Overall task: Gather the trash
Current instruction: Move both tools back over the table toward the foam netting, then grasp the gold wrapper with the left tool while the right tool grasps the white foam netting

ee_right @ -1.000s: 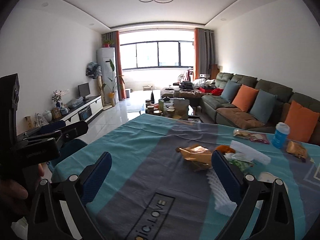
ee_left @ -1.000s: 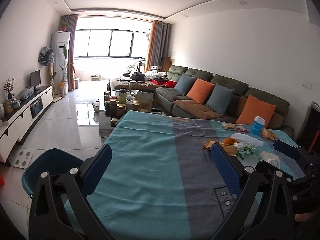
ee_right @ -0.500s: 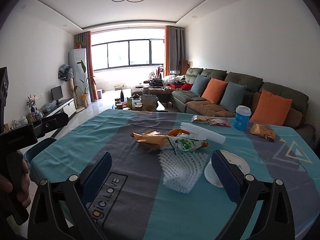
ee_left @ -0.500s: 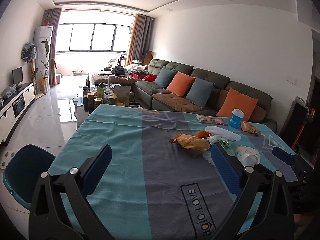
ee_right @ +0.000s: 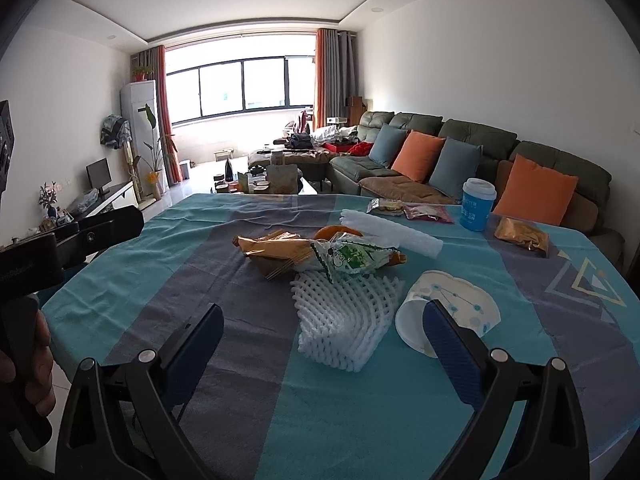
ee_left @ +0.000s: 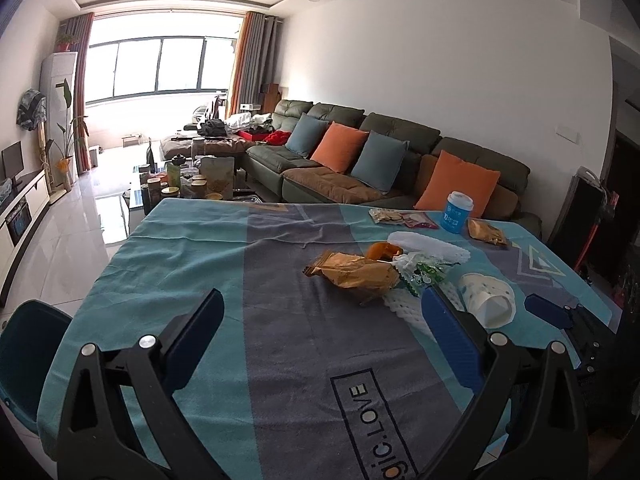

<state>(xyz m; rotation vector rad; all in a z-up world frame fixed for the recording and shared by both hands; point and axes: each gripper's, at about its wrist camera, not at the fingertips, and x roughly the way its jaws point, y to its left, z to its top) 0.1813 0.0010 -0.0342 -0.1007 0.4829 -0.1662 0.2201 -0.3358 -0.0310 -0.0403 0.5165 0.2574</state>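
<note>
Trash lies in a heap on the blue-grey tablecloth (ee_right: 256, 396): a gold snack bag (ee_right: 276, 250), a green-white wrapper (ee_right: 352, 256), a white foam fruit net (ee_right: 344, 320), a tipped paper cup (ee_right: 444, 312) and an orange peel (ee_right: 338, 232). The left wrist view shows the gold bag (ee_left: 354, 272) and cup (ee_left: 488, 300) too. My right gripper (ee_right: 322, 344) is open, just short of the foam net. My left gripper (ee_left: 322, 328) is open over bare cloth, left of the heap.
A blue lidded cup (ee_right: 476, 204), two snack packets (ee_right: 412, 210) and a small gold packet (ee_right: 520, 236) sit at the table's far side. A dark teal bin (ee_left: 28, 352) stands on the floor at left. Behind are a sofa (ee_left: 400, 160) and a cluttered coffee table (ee_left: 188, 184).
Both views have swung right and closed in on the heap. The foam net and paper cup now lie near my right fingers. Both grippers stay open.
</note>
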